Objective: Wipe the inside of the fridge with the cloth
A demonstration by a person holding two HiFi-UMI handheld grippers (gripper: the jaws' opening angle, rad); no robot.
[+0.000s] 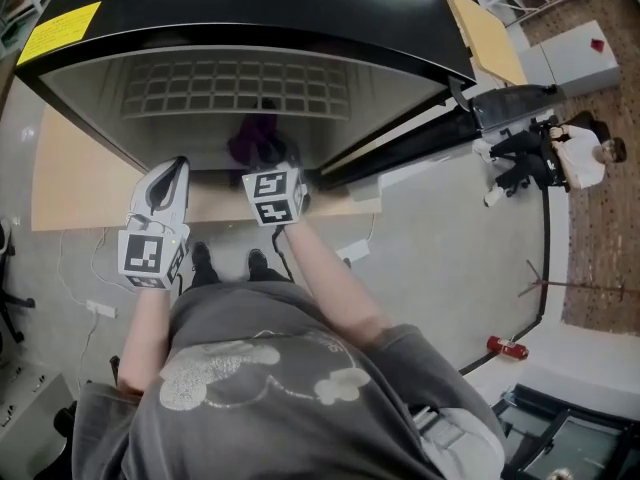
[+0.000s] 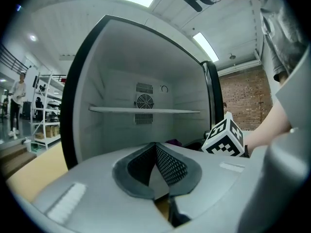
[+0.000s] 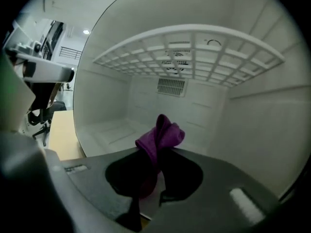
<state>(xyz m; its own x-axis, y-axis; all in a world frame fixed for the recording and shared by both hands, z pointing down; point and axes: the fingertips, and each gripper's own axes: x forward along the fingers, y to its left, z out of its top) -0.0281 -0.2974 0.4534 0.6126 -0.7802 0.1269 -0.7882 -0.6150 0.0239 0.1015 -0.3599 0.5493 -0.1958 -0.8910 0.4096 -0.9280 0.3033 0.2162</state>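
Your right gripper (image 3: 154,176) clamps a crumpled purple cloth (image 3: 161,136) inside the fridge (image 3: 109,98)
Left gripper (image 2: 156,154), ribbed jaws together, hangs outside the smooth white cavity; lattice shelf (image 3: 194,50) above cloth

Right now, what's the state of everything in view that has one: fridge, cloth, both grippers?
fridge: door open
shelf: fitted in place
cloth: bunched, clamped, held inside the fridge
right gripper: shut on cloth
left gripper: shut, holding nothing, outside the fridge
can: lying on its side on the floor
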